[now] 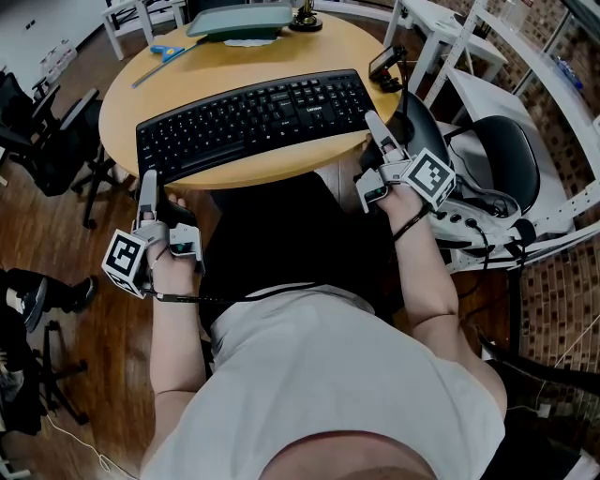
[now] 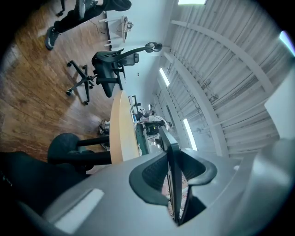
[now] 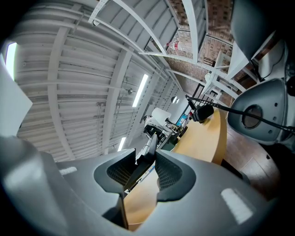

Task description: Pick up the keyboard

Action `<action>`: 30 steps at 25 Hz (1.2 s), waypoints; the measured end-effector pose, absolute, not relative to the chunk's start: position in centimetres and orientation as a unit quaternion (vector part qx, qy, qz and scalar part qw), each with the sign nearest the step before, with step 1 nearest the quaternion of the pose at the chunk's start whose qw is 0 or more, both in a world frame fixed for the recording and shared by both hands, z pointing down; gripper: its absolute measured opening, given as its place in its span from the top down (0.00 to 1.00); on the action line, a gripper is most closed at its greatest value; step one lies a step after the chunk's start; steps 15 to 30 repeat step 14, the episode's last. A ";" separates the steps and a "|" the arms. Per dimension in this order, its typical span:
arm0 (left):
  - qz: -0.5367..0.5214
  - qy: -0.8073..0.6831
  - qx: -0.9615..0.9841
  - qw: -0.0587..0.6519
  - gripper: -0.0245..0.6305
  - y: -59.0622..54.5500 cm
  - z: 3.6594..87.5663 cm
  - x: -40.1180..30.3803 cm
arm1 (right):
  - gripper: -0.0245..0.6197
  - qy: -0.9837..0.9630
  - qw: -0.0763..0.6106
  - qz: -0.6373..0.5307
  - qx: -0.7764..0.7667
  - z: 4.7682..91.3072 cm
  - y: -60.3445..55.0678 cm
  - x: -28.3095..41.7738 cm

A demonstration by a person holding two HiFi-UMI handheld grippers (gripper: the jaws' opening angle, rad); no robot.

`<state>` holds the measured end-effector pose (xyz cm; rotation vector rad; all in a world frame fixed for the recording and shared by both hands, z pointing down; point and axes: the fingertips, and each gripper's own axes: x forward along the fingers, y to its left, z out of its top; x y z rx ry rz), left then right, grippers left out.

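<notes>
Keys face up on the long black plastic keyboard (image 1: 253,117), which lies slantwise along the near edge of the round pale wooden table (image 1: 122,103), its left end closer to us than its right. We hold it at both ends. Our left gripper (image 1: 148,183) meets the near left corner. In the left gripper view the board runs edge-on between that gripper's dark ribbed pads (image 2: 150,177), which are closed against it on either side. Our right gripper (image 1: 373,122) comes in at the right end. In the right gripper view its pads (image 3: 168,177) likewise clamp the thin black edge, with the table's wood showing beneath. Whether the keyboard rests on the wood or sits just off it, we cannot tell. Each gripper carries a white marker cube, the left one (image 1: 127,261) low beside our hip and the right one (image 1: 431,178) just below the table's rim. Farther back on the table lie a blue-handled tool (image 1: 169,52) and a flat grey-green tray (image 1: 239,19), and a small black device (image 1: 386,66) stands near the right rim. To the left, a black office chair (image 1: 47,131) stands on the dark wooden floor (image 1: 56,216). To the right is a white-framed chair with a black seat (image 1: 506,155).
</notes>
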<state>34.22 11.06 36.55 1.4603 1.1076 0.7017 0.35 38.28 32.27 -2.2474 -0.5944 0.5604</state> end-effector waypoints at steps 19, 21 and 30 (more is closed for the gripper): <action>0.299 0.467 0.622 0.553 0.33 11.3 36.9 34.2 | 0.75 -0.210 0.374 0.231 -0.873 32.1 38.3 0.9; 0.299 0.467 0.622 0.553 0.33 11.3 36.9 34.2 | 0.75 -0.210 0.374 0.231 -0.873 32.1 38.3 0.9; 0.299 0.467 0.622 0.553 0.33 11.3 36.9 34.2 | 0.75 -0.210 0.374 0.231 -0.873 32.1 38.3 0.9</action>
